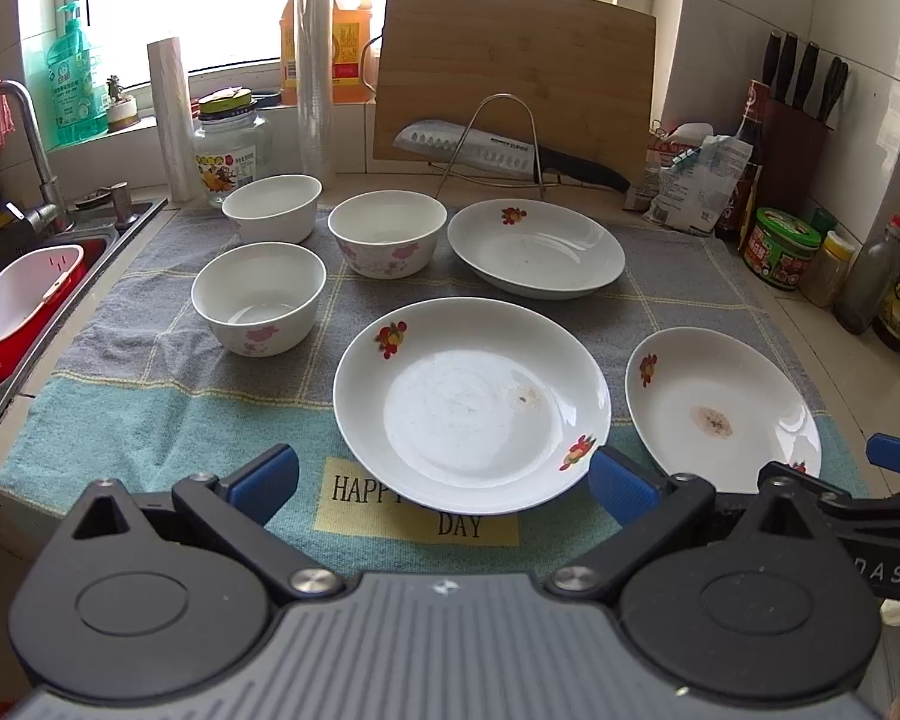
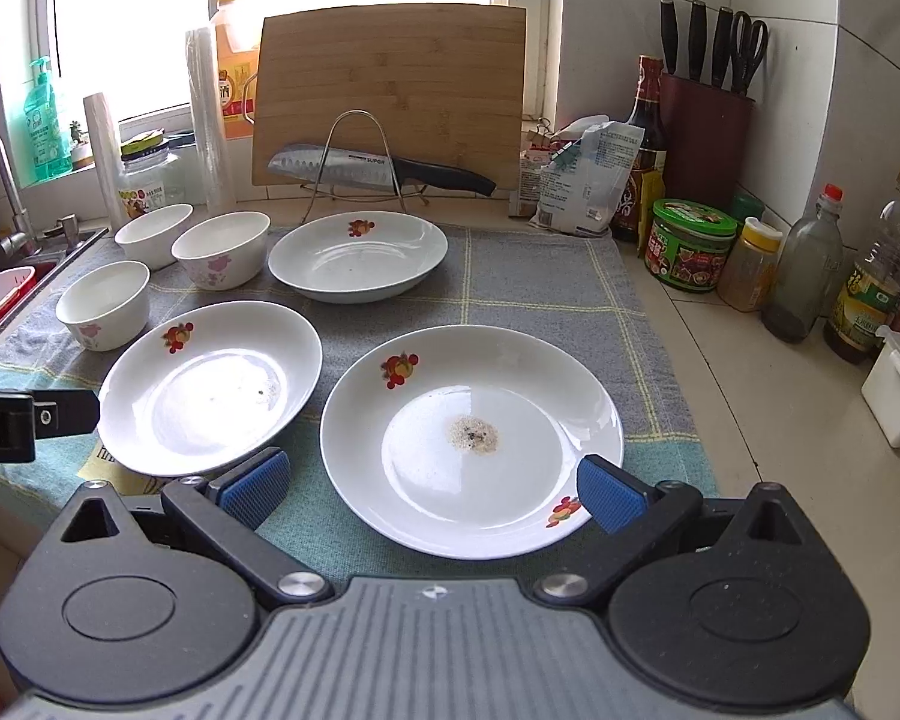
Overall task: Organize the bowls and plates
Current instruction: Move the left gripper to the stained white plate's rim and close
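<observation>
Three white plates with fruit prints lie on a checked cloth: a near middle plate (image 1: pixel 471 402) (image 2: pixel 210 387), a right plate with a brown stain (image 1: pixel 720 411) (image 2: pixel 471 438), and a far plate (image 1: pixel 537 249) (image 2: pixel 359 255). Three white bowls (image 1: pixel 258 297) (image 1: pixel 388 233) (image 1: pixel 272 206) stand at the left, also in the right wrist view (image 2: pixel 103 303) (image 2: pixel 221 249) (image 2: pixel 153 234). My left gripper (image 1: pixel 444 483) is open and empty, just short of the middle plate's near rim. My right gripper (image 2: pixel 432 489) is open and empty, over the stained plate's near rim.
A sink (image 1: pixel 6 300) with a red-and-white basket lies left. A cutting board (image 1: pixel 510 78), knife on a wire rack (image 1: pixel 504 150), jar and rolls stand behind. Bottles and jars (image 2: pixel 750 264) line the right wall, with a knife block (image 2: pixel 708 138).
</observation>
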Demonstrator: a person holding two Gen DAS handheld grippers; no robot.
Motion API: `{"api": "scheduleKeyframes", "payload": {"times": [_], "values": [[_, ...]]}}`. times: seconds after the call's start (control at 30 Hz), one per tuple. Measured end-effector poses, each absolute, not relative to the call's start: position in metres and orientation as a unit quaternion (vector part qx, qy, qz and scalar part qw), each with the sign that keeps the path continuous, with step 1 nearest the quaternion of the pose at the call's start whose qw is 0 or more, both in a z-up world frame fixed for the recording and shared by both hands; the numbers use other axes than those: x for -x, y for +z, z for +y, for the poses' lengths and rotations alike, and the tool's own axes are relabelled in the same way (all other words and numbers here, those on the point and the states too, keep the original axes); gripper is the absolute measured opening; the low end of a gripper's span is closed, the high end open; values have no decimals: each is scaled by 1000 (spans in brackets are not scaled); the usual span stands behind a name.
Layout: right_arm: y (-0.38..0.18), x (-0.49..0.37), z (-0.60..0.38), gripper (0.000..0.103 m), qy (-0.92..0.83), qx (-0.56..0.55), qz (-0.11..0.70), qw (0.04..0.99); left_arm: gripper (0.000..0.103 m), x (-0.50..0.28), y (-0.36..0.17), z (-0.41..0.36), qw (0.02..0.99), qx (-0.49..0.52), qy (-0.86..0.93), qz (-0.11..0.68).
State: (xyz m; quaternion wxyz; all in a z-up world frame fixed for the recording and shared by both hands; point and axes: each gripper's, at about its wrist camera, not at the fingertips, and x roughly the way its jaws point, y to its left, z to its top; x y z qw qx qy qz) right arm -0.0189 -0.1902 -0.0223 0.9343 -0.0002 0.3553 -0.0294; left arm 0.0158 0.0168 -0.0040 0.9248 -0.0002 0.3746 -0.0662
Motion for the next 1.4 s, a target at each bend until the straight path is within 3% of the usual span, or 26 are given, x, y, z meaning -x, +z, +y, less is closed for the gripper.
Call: {"api": "scheduleKeyframes", "payload": {"times": [0.67, 1.4], "values": [[-103, -9, -214, 103, -30, -25, 419, 907, 102, -49, -17, 15, 914, -4, -100, 392], [-114, -14, -209, 103, -40, -3, 379, 925, 102, -126, -24, -27, 877, -56, -278, 389]]}}
